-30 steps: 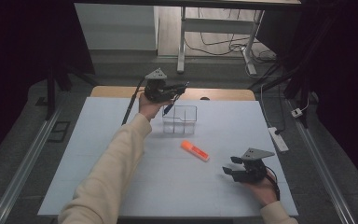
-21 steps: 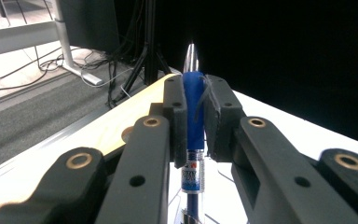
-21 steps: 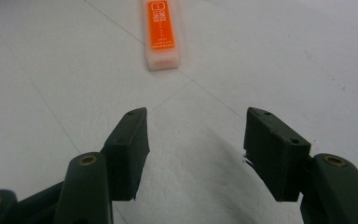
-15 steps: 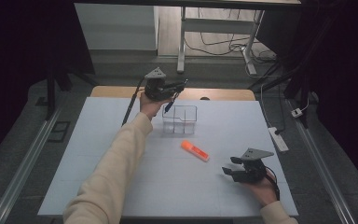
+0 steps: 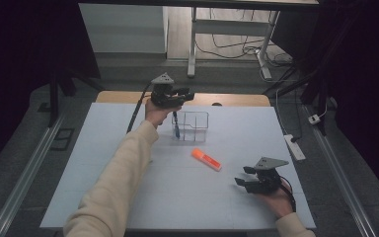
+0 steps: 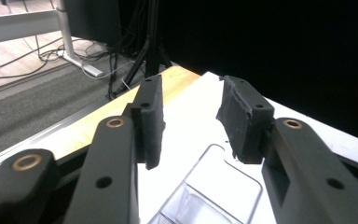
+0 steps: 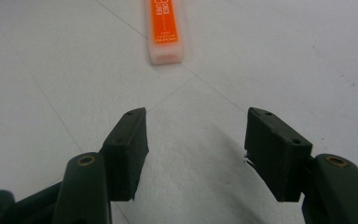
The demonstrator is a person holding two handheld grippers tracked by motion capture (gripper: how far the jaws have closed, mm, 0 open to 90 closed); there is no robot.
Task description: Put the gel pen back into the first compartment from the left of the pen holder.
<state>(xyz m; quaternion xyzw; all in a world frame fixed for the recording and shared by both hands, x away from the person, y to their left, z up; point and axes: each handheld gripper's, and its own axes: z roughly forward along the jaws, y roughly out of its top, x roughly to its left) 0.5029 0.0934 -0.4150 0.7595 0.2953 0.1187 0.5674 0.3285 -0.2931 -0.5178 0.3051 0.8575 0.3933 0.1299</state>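
A person's left hand holds my left gripper [image 5: 188,94] above the near-left corner of a clear plastic container [image 5: 197,124] at the back of the white table top [image 5: 98,148]. Its jaws have just been opening and stand apart with nothing between them [image 6: 192,116]; the container [image 6: 214,191] lies below them. A blue pen [image 5: 176,126] stands nearly upright in the container's left end, free of the pads. An orange box [image 5: 207,159] lies flat at mid-table. My right gripper [image 5: 242,176] rests low at the front right, open and empty [image 7: 193,140], pointing at the orange box [image 7: 165,28].
A wooden table edge [image 5: 237,99] shows behind the white top. A white power strip [image 5: 294,146] lies on the floor to the right, and metal rails [image 5: 27,163] run along both sides. The left forearm [image 5: 123,168] in a cream sleeve crosses the table's left half.
The left jaws opened and let go of the blue pen, which was held tilted at the gripper and now stands in the container. The right gripper has not moved.
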